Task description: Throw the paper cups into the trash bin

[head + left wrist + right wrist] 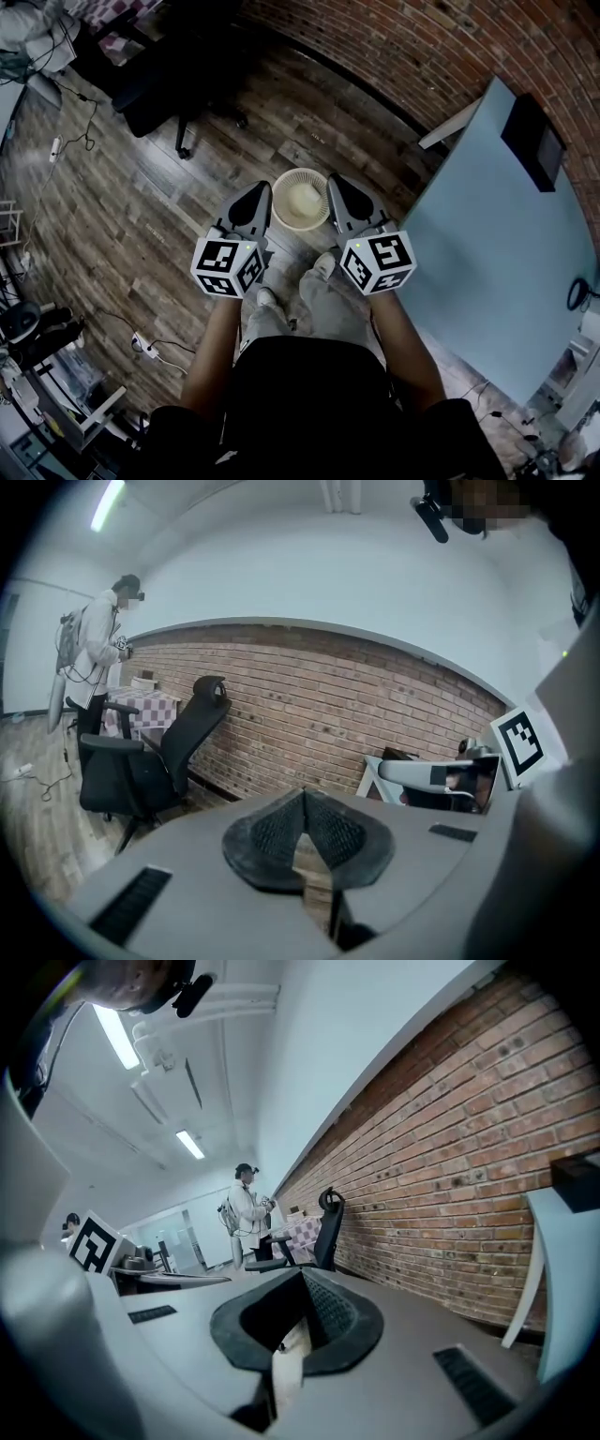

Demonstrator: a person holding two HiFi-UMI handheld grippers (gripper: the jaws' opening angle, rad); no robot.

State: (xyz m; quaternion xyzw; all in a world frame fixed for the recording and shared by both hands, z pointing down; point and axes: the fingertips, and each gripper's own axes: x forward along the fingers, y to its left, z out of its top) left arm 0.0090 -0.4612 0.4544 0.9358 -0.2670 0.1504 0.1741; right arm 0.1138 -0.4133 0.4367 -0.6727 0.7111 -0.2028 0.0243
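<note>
As the head view shows, the round cream plastic trash bin (pixel 300 172) on the wooden floor holds pale shapes, likely the paper cups (pixel 305 200); the pale blue surface (pixel 487 225) carries none, so the task looks done. In the left gripper view, the left hand-held gripper (pixel 305 803) is clenched and empty. In the right gripper view, the right hand-held gripper (pixel 302 1283) is likewise clenched on nothing.

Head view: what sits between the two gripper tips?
The trash bin, standing on the wood floor, directly between the left gripper and the right gripper. Something pale lies inside it. The head view shows this.
</note>
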